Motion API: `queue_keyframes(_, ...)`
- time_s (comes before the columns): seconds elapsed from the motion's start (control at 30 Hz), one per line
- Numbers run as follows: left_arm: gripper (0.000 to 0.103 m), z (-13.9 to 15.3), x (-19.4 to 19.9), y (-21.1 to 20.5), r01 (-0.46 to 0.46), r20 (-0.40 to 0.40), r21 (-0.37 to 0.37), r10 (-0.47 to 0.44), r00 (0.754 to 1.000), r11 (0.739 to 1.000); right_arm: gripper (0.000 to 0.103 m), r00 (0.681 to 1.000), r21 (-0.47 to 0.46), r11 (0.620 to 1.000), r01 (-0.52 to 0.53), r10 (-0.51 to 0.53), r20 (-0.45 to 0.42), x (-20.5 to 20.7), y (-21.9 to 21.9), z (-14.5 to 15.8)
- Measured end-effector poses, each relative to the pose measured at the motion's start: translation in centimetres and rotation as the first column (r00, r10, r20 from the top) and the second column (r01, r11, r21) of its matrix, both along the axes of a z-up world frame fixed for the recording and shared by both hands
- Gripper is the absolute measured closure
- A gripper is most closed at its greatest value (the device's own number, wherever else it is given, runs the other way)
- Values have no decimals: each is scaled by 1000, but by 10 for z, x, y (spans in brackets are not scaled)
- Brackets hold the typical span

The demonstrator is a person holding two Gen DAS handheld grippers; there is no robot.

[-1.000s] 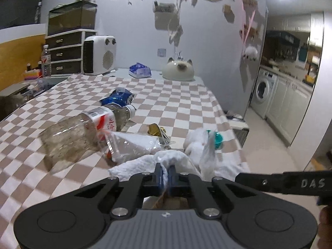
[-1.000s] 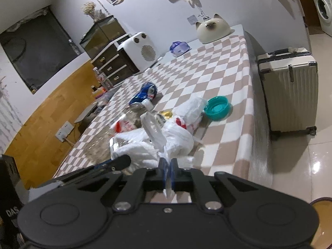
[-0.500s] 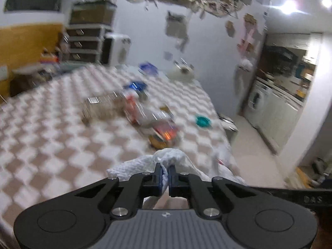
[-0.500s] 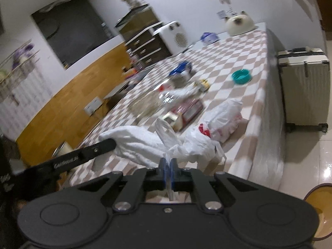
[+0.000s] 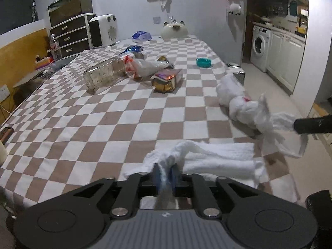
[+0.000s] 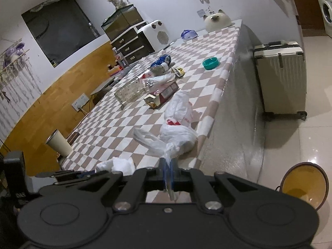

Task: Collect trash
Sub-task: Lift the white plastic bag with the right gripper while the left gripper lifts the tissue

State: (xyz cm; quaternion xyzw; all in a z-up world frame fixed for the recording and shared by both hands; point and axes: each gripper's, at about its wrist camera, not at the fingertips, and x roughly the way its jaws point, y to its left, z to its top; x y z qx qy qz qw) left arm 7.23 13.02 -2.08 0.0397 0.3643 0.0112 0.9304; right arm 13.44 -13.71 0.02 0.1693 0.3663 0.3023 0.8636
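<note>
My left gripper [image 5: 166,173] is low at the near table edge, and its jaws are opening. A fold of the white cloth [image 5: 217,155] still fills the gap between the pads, while the rest lies flat on the checked tablecloth. My right gripper [image 6: 169,167] is shut on the twisted handle of the white plastic bag [image 6: 178,132], which lies by the table's right edge. In the left wrist view the bag [image 5: 238,103] trails from one right fingertip [image 5: 307,125]. Farther back lie a clear bottle [image 5: 105,73], crumpled clear plastic [image 5: 149,67], a torn carton [image 5: 167,79] and a blue wrapper [image 5: 132,48].
A teal dish [image 6: 210,63] sits near the table's right edge. On the floor to the right stand a cream suitcase [image 6: 280,76] and a round orange-lined bin [image 6: 305,184]. A cup [image 6: 59,143] stands at the near left corner. A heater [image 5: 103,31] and drawers line the far end.
Both grippers pulled back toward the near table edge, dragging the cloth and the bag away from the pile of trash. The left jaws have parted slightly around the cloth.
</note>
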Motion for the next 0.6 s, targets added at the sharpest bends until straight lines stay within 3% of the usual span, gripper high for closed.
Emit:
queue_keyframes(0.07, 48, 3, -2, 1, 7, 18, -6, -7, 1000, 1000, 98, 1000, 3, 1000, 0, 0, 1, -2, 2, 1)
queue_keyframes(0.17, 14, 9, -11, 3, 21, 53, -45, -18, 998, 999, 98, 1000, 7, 1000, -6, 6, -1, -4, 4, 0)
queue_keyframes(0.27, 7, 14, -19, -4, 69, 76, -106, -61, 995, 992, 98, 1000, 13, 1000, -9, 9, -5, -2, 4, -1)
queue_keyframes(0.33, 3, 14, -20, -15, 84, 86, -98, -76, 993, 992, 98, 1000, 17, 1000, -11, 11, -7, -1, 4, -2)
queue_keyframes(0.47, 0, 7, -16, -44, 85, 103, -28, -82, 991, 996, 98, 1000, 26, 1000, -15, 15, -9, 1, 6, -3)
queue_keyframes(0.6, 0, -6, -13, -77, 110, 113, 111, -123, 986, 988, 98, 1000, 30, 999, -15, 15, -12, 2, 5, -5)
